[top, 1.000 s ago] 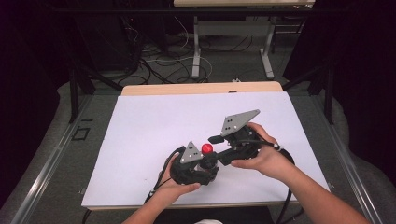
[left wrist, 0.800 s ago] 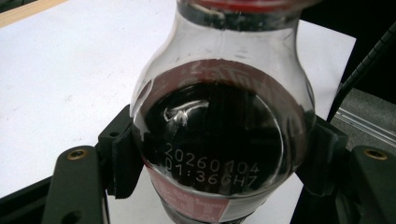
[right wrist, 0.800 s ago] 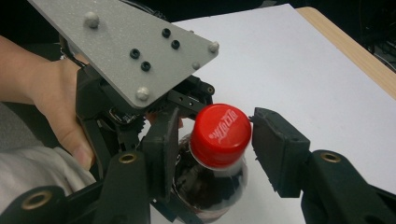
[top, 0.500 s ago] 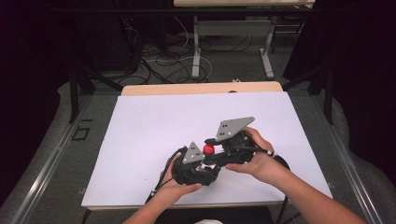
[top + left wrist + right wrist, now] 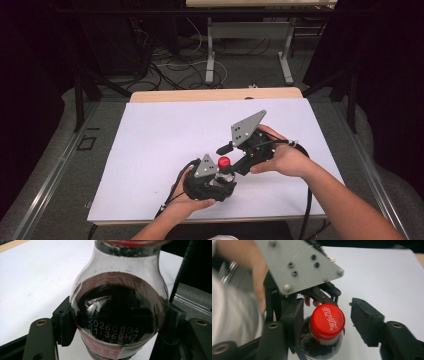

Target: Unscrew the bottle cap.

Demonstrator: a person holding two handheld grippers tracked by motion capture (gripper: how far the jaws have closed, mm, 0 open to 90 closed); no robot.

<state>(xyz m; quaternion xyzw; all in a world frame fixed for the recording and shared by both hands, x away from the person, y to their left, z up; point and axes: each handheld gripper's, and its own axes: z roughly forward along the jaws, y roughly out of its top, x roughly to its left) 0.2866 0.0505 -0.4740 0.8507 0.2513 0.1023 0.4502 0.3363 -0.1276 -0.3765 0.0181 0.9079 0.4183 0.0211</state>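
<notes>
A dark cola bottle [image 5: 117, 315], printed "20260104 01:36GH7", with white script on its red cap [image 5: 327, 318], stands above the white desk [image 5: 150, 145], pinched at its belly by the left gripper [image 5: 117, 327], while the right gripper [image 5: 325, 322], fingers [image 5: 364, 320] spread and just opening, flanks the cap without pressing it.

Red cap [image 5: 327, 318], dark cola bottle [image 5: 117, 315]

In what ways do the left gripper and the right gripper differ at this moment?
The left gripper is shut on the dark bottle, pads pressing its sides; the right gripper stands open around the red cap, its jaws just opening, a gap beside the cap. The left gripper sits nearer the person in the high view, the right farther up. Both are black, hand-held, over the white table.
</notes>
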